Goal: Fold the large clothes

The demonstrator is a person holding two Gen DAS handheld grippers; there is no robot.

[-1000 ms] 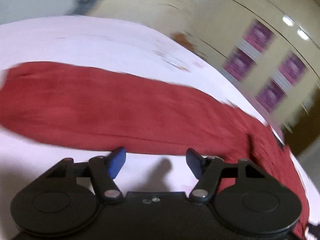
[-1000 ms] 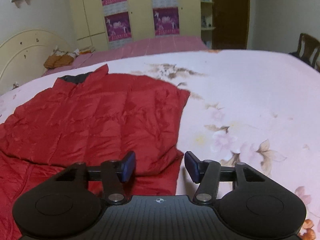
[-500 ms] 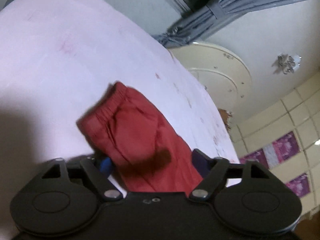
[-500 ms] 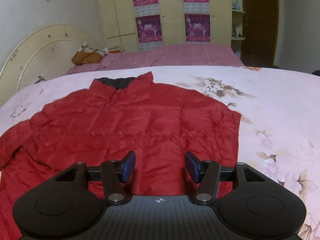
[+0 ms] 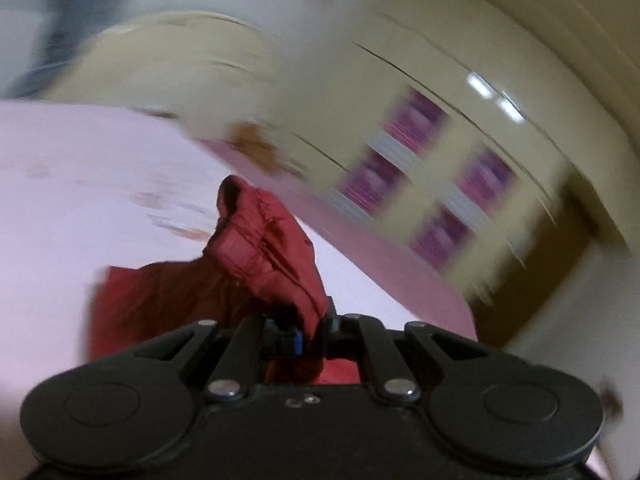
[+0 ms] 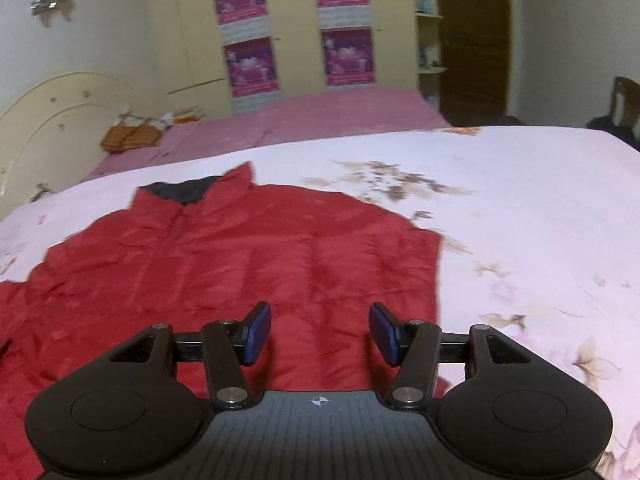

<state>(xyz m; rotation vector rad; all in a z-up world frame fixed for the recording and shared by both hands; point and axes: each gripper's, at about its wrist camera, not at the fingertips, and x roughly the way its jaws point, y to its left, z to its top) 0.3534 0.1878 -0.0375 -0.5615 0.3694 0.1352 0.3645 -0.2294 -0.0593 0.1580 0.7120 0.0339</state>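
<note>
A red puffer jacket (image 6: 240, 272) with a dark collar lies spread on the pink floral bedsheet (image 6: 520, 220). In the left wrist view my left gripper (image 5: 312, 332) is shut on the jacket's sleeve cuff (image 5: 260, 248), which stands up bunched above the fingers and is lifted off the sheet. My right gripper (image 6: 320, 332) is open and empty, hovering just above the jacket's lower body near its right edge.
A cream headboard (image 6: 52, 128) stands at the far left. A second bed with a pink cover (image 6: 320, 116) lies behind, with an orange item (image 6: 128, 136) on it. Cream wardrobes with purple posters (image 6: 248, 64) line the back wall. A chair (image 6: 620, 104) is at far right.
My left gripper has closed on the sleeve cuff and lifted it, swinging round fast; its view is blurred. My right gripper stays open and has shifted slightly over the jacket.
</note>
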